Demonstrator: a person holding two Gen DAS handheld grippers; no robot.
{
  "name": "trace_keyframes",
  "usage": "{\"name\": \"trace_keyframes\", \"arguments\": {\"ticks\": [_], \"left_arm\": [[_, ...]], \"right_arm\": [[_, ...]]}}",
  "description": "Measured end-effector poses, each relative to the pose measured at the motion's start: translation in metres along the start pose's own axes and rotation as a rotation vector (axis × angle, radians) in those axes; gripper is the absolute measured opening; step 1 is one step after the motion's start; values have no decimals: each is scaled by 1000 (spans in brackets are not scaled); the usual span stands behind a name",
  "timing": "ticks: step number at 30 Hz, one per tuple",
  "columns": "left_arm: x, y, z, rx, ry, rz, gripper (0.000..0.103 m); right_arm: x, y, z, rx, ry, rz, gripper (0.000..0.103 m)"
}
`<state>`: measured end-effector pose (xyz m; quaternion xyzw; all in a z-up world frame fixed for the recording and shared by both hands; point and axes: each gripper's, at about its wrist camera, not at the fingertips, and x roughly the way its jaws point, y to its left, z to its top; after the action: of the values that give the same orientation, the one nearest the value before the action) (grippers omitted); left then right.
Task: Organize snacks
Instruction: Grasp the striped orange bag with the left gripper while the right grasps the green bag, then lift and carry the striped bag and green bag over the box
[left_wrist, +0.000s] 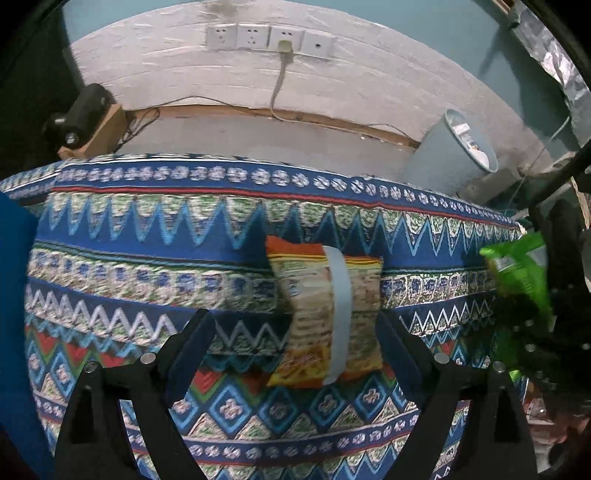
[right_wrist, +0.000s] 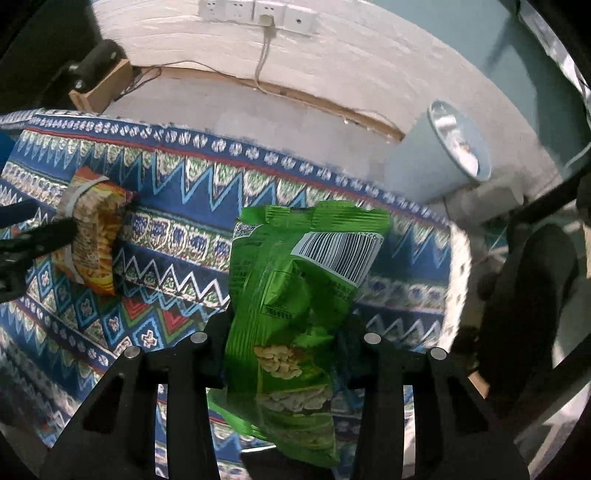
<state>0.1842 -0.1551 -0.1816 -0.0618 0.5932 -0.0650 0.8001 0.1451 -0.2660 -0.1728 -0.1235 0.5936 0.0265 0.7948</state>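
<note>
An orange snack bag (left_wrist: 325, 314) with a pale band around it lies on the patterned tablecloth (left_wrist: 147, 258). My left gripper (left_wrist: 295, 332) is open, its fingers wide apart on either side of the bag's near end, with a gap on the left. The bag also shows in the right wrist view (right_wrist: 94, 240), with a left fingertip (right_wrist: 40, 230) beside it. My right gripper (right_wrist: 288, 332) is shut on a green snack bag (right_wrist: 295, 295) and holds it upright above the cloth. The green bag shows at the right edge of the left wrist view (left_wrist: 521, 269).
A grey waste bin (left_wrist: 450, 151) stands on the floor beyond the table's far right edge. A wooden box with a black device (left_wrist: 88, 122) sits on the floor at far left. Wall sockets with a cable (left_wrist: 273, 37) are behind. A blue object (left_wrist: 14, 295) is at left.
</note>
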Motion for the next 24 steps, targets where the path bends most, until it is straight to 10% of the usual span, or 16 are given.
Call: {"name": "trace_keyframes", "arguments": {"ticks": [8, 13, 24], "left_arm": [[17, -7, -4, 13, 15, 8, 89], [18, -5, -8, 35, 21, -13, 51], [-17, 18, -22, 157, -34, 59, 43]], "right_arm": [[4, -9, 4, -13, -14, 31, 40], [4, -11, 4, -2, -27, 52, 40], [-12, 7, 1, -6, -61, 90, 40]]}}
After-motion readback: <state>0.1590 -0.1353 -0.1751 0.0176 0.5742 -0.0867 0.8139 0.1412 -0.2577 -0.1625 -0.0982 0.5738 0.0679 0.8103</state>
